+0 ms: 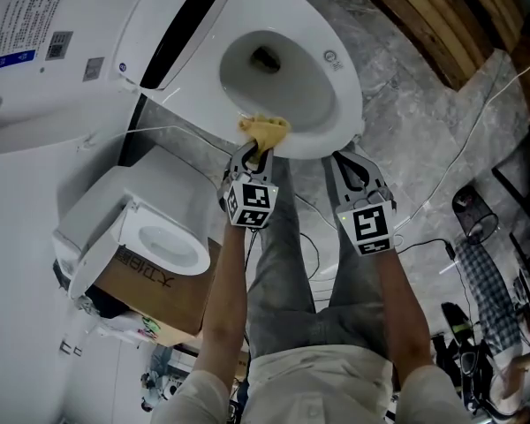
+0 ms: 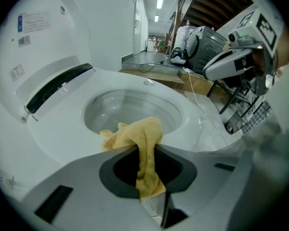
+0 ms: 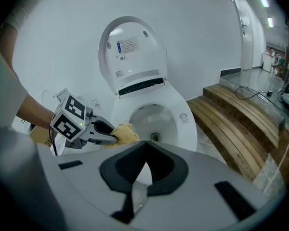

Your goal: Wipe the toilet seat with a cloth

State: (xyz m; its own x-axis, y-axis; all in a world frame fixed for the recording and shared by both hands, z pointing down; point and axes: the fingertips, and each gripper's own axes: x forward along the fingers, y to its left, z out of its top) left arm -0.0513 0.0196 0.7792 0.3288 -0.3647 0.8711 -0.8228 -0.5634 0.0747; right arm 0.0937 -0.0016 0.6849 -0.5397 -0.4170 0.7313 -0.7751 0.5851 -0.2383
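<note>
A white toilet has its lid (image 1: 53, 51) raised and its seat (image 1: 340, 104) down. A yellow cloth (image 1: 265, 131) lies bunched on the seat's front rim, partly over the bowl edge. My left gripper (image 1: 259, 155) is shut on the cloth; in the left gripper view the cloth (image 2: 140, 138) hangs through the closed jaws onto the seat (image 2: 58, 134). My right gripper (image 1: 349, 162) hovers just right of it at the seat's front, shut on nothing. In the right gripper view its jaws meet (image 3: 144, 153), and the left gripper (image 3: 94, 131) holds the cloth (image 3: 126, 133).
A cardboard box (image 1: 150, 290) with a white fixture on it stands to the left of the toilet. Wooden steps (image 3: 241, 114) rise to the right. Cables (image 1: 477, 122) trail over the marble floor. The person's legs are below the grippers.
</note>
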